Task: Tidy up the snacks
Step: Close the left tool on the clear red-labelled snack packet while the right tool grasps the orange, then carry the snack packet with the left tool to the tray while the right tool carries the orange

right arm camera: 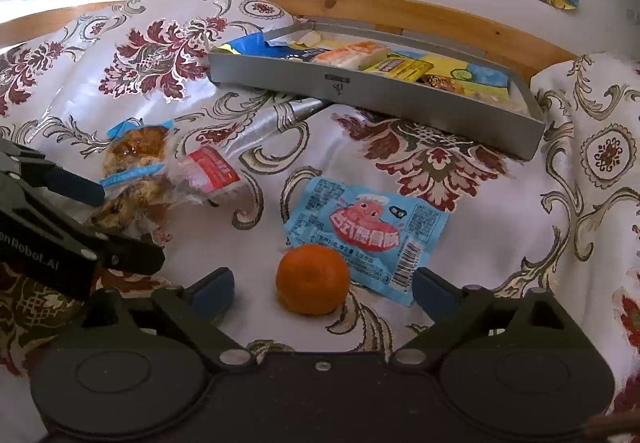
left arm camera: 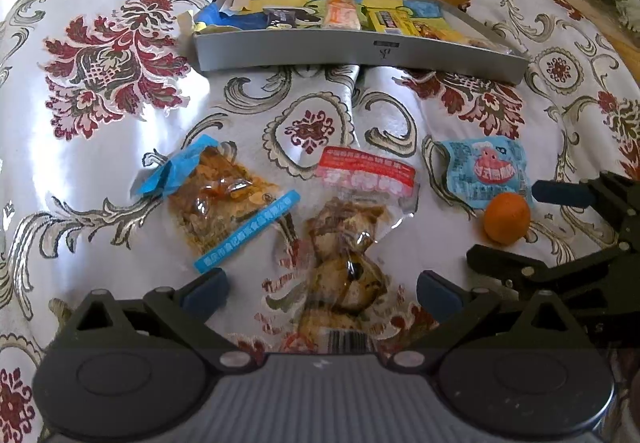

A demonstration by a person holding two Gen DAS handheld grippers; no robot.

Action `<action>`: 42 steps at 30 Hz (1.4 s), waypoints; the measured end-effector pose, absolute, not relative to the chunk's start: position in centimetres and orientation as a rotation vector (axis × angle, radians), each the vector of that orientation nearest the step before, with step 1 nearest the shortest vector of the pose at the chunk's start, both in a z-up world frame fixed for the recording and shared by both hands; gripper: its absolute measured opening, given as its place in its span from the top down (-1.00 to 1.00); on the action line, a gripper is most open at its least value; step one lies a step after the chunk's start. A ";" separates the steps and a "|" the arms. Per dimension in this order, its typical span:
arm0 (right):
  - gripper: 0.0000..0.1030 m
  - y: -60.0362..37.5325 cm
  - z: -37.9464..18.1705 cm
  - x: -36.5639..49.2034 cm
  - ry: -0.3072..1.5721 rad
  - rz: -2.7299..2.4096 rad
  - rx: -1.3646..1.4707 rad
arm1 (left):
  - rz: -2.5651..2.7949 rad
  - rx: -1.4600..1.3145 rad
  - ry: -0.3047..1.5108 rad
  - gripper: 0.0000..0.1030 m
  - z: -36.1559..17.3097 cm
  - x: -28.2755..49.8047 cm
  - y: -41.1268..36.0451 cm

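**Over the cloth, both tongs open**

Near the front edge of the patterned cloth (left arm camera: 100, 171), your left tongs (left arm camera: 322, 289) stand spread wide over the red-labelled snack bag (left arm camera: 352, 239), its lower end lying between the fingers, untouched as far as you can see. Just beside it on the left lies the blue-banded snack bag (left arm camera: 224, 203).

Your right tongs (right arm camera: 324, 287) are likewise parted, with the orange (right arm camera: 313, 280) between the fingertips and clear of both pads. The blue sausage packet (right arm camera: 368, 231) lies flat just behind the orange, touching it.

Toward the back edge, by the wooden rail (right arm camera: 360, 9), sits the grey tray (right arm camera: 360, 89), already carrying several wrapped snacks.
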State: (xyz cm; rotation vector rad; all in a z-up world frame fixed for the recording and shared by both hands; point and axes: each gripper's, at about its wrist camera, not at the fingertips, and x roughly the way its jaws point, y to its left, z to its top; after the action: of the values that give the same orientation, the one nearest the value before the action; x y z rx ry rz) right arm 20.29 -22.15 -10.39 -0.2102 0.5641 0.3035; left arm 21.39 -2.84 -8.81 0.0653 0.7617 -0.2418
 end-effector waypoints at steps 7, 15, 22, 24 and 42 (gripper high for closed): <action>-0.48 -21.8 -10.4 20.1 0.559 0.314 -0.221 | -0.241 0.036 0.764 -0.80 -8.4 21.1 -2.6; -0.13 -21.9 -10.4 20.0 0.548 0.291 -0.215 | -0.276 0.022 0.766 -0.33 -8.0 20.9 -3.1; 0.23 -21.7 -10.4 19.9 0.552 0.310 -0.221 | -0.251 -0.015 0.794 -0.07 -7.9 21.5 -2.9; 0.23 -21.8 -10.3 19.9 0.552 0.311 -0.213 | -0.249 -0.020 0.800 -0.01 -7.8 21.5 -3.0; 0.24 -22.0 -9.2 19.0 0.510 0.323 -0.183 | -0.224 -0.030 0.778 0.08 -6.1 20.3 -3.2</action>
State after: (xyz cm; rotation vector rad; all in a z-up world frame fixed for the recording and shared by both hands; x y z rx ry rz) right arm 19.00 -22.05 -9.24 -0.1828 0.5097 0.3226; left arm 20.30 -3.23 -6.12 -0.0298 0.7780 -0.2241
